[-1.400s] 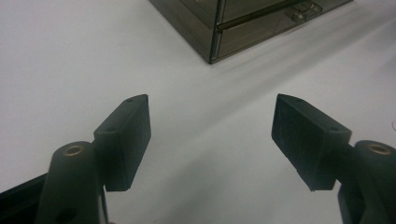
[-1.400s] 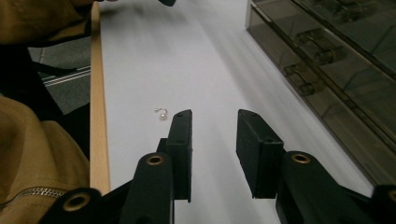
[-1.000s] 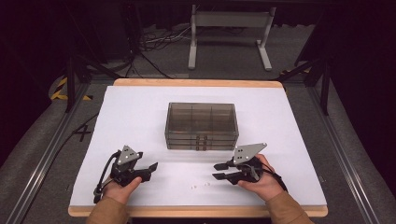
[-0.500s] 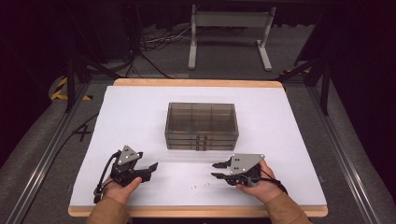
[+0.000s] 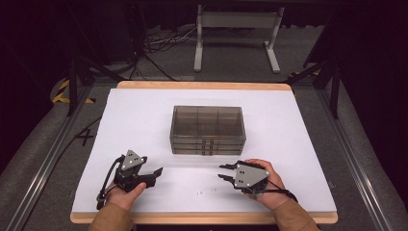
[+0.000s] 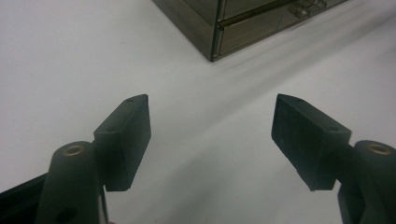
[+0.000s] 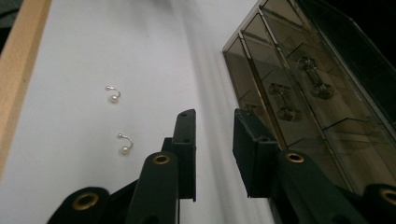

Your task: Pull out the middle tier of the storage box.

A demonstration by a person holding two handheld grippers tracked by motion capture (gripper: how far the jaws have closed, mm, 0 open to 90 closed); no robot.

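A smoky clear box (image 5: 207, 129) with three stacked drawers stands mid-table, its knobs (image 7: 310, 77) facing the person. Two small pearl earrings (image 7: 113, 94) (image 7: 124, 144) lie on the white sheet near the front edge, seen as tiny specks (image 5: 204, 192) from above. My left gripper (image 5: 155, 173) rests front left, pointing right, and its jaws stand wide open around bare sheet (image 6: 210, 135), with the box corner (image 6: 219, 28) ahead. My right gripper (image 5: 223, 172) sits front right, pointing left. Its jaws (image 7: 214, 140) are open with a narrow, empty gap, the earrings to one side and the box to the other.
A white sheet (image 5: 144, 120) covers the table, with a wooden edge (image 5: 202, 218) at the front. Metal rails run along both sides on the floor. A white stand (image 5: 235, 33) and cables lie beyond the far edge.
My right gripper has rolled over, its grey plate tipping from upright to nearly flat, and it has sunk a little toward the front. The left gripper has stayed put.
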